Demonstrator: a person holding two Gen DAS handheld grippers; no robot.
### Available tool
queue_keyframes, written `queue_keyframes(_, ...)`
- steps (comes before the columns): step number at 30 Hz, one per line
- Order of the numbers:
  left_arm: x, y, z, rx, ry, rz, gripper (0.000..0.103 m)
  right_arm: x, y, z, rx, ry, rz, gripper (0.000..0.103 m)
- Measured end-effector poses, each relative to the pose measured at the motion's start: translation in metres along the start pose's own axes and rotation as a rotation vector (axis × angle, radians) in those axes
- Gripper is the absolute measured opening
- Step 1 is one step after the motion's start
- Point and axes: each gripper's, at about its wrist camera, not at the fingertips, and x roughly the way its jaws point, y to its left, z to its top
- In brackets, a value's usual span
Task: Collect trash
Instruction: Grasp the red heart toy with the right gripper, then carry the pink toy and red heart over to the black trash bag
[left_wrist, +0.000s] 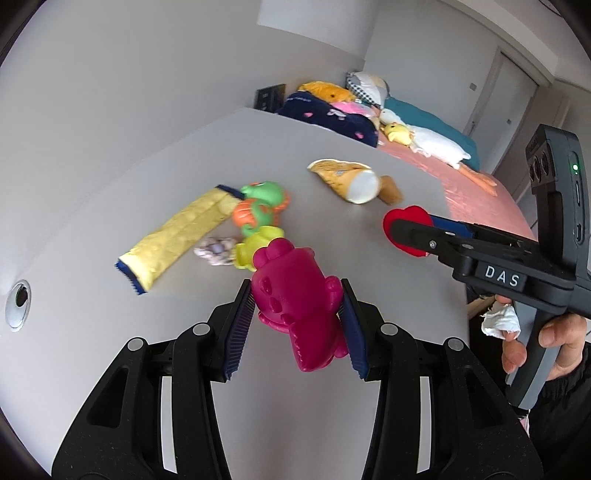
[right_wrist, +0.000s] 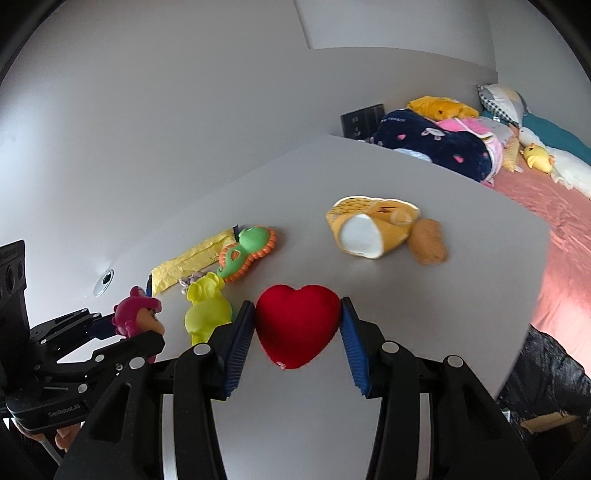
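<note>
While both grippers hang above the grey table (left_wrist: 110, 155), each has a toy pinched between its blue pads. The left gripper (left_wrist: 297, 325) is clamped on a magenta bear toy (left_wrist: 295, 306), its pads pressing the bear's sides, and the bear is lifted clear of the table top. The right gripper (right_wrist: 297, 332) is clamped on a red plush heart (right_wrist: 297, 323), squeezed at its widest part, also off the surface. In the left wrist view the right gripper reaches in from the right edge with the heart at its tip, and a hand (left_wrist: 546, 339) wraps its handle, a scrap of white tissue (left_wrist: 498, 319) tucked under the fingers.

Taking the yellow bear toy (right_wrist: 207, 308) on the table as the landmark: a crumpled yellow snack wrapper (left_wrist: 177, 236) with dark blue serrated ends lies just beyond it to the left, flat on the table. A green and orange frog toy (right_wrist: 247, 249) lies just behind the yellow bear, overlapping the wrapper's far end. A small pale purple bundle (left_wrist: 216, 249) sits touching the yellow bear's left side, between it and the wrapper. Well to the right and farther back lies an orange-yellow snack bag (right_wrist: 369, 229) on its side, its white open mouth turned this way, with a brown lump (right_wrist: 428, 242) touching its right edge. A round cable hole (left_wrist: 18, 304) sits in the table far to the left. Beyond the table's far edge is a bed (left_wrist: 472, 192) with a pink sheet and a pile of plush toys (left_wrist: 332, 107).
</note>
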Motion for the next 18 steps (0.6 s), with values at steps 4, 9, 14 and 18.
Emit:
queue_keyframes(4,-0.002,-0.018,0.001,0.021,-0.003,-0.014,0.045,-0.02,-0.01,-0.008,0.011,-0.016,-0.014,0.048)
queue_keyframes(9,-0.002,-0.041,0.001,0.049,-0.003,-0.035,0.045,-0.041,-0.021,-0.018,0.025,-0.037,-0.026,0.048)
queue_keyframes(14,-0.003,-0.064,-0.001,0.076,-0.004,-0.058,0.045,-0.062,-0.035,-0.029,0.044,-0.056,-0.053,0.048)
queue_keyframes(18,0.001,-0.08,-0.001,0.101,0.0,-0.076,0.045,-0.077,-0.048,-0.037,0.058,-0.065,-0.072,0.048)
